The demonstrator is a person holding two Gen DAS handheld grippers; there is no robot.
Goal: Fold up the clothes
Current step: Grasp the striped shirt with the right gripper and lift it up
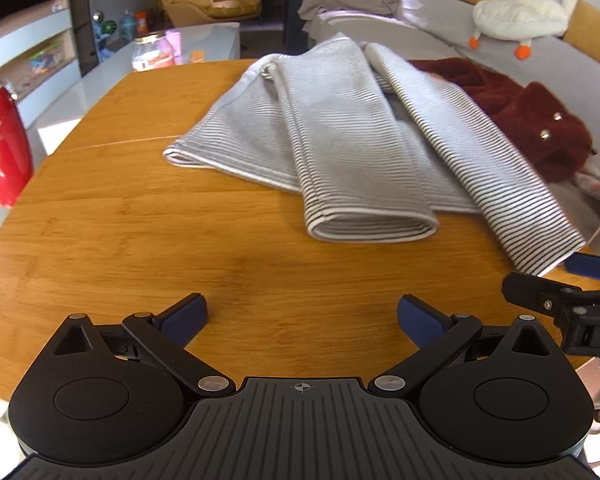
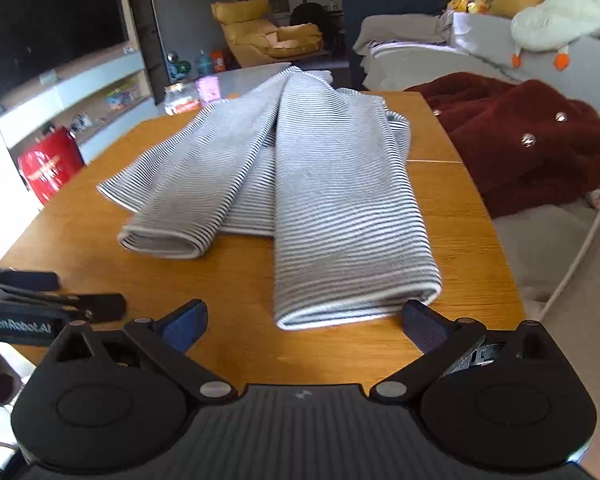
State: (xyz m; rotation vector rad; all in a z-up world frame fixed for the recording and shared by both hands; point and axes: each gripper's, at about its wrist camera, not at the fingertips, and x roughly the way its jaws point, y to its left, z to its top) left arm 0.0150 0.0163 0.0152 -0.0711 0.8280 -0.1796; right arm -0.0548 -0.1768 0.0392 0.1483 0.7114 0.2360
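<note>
A grey-and-white striped garment [image 1: 340, 132] lies on the round wooden table [image 1: 120, 208], with two long folded parts reaching toward me. It also shows in the right wrist view [image 2: 320, 184]. My left gripper [image 1: 302, 316] is open and empty above bare wood, short of the garment. My right gripper [image 2: 304, 320] is open, its jaws on either side of the near end of the right folded part [image 2: 352, 308], not closed on it. The right gripper also shows at the right edge of the left wrist view [image 1: 580, 280].
A dark red fuzzy garment [image 2: 516, 140] lies off the table's right edge on a grey sofa with a white plush goose [image 1: 516, 12]. A red bag [image 1: 0, 148] stands to the left. A glass jar [image 1: 148, 54] sits on a low table behind.
</note>
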